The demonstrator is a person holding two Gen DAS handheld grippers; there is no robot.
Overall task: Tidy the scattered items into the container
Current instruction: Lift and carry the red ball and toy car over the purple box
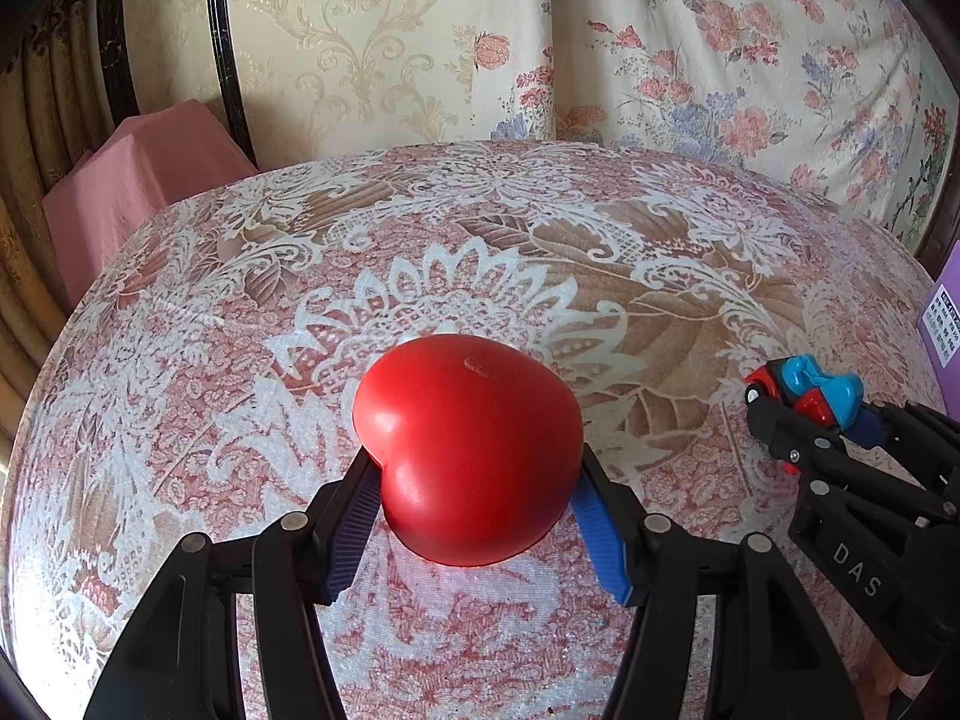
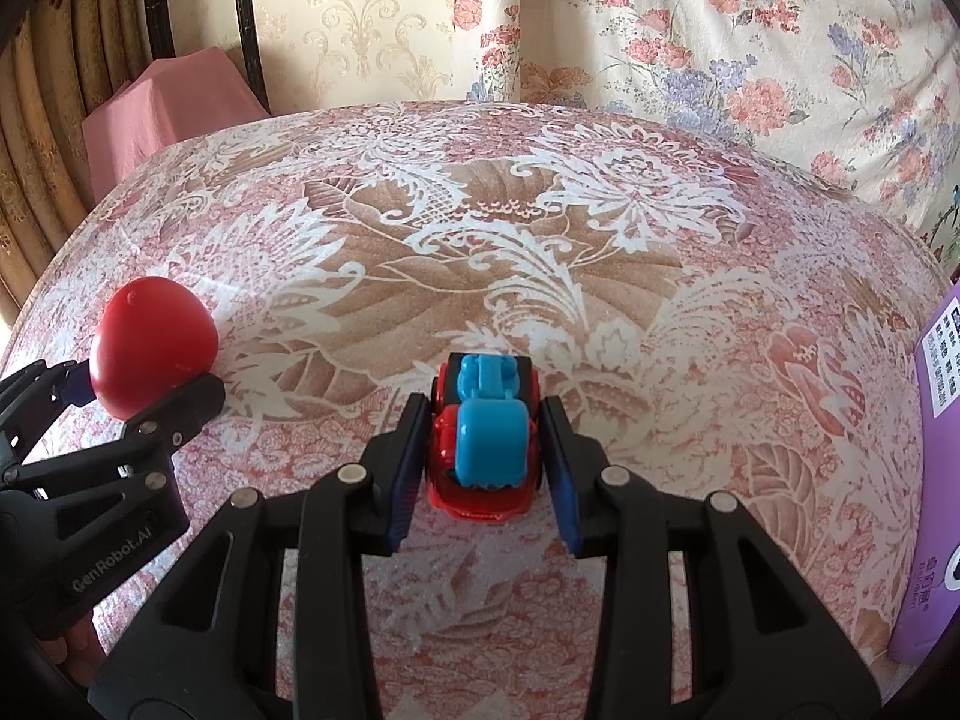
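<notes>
Floral drapes point(image 1: 750, 60) and damask wallpaper point(image 1: 360, 48) back a round counter point(image 1: 480, 252) under a red-and-white lace-pattern cloth; a pink-draped block point(image 1: 138, 180) sits behind its far left edge.

Purple box point(image 2: 936, 456) stands at the counter's right edge, printed label facing in. Likely the container, but its opening isn't visible, so can't confirm, and can't see whether anything is in it.

Red heart-shaped squeeze toy point(image 1: 474, 450) lies on the cloth, left of centre. Left tongs point(image 1: 477, 516) straddle its lobed end, blue pads touching or nearly touching both flanks, no visible squash. Reads as closed onto it, loosely. Wide part sits between the jaws, so the grip is across the broad axis; soft body should give.

Red-and-blue toy car point(image 2: 486, 438) sits near centre-right, wheels on the cloth. Right tongs point(image 2: 483, 468) bracket its sides, pads parallel to the body, roughly at contact; firm clamp or not, can't tell. Side grip keeps the wheels from rolling it out.

Both toys rest on the counter, well apart, outside the box. Fits either just-gripped or just-set-down.
</notes>
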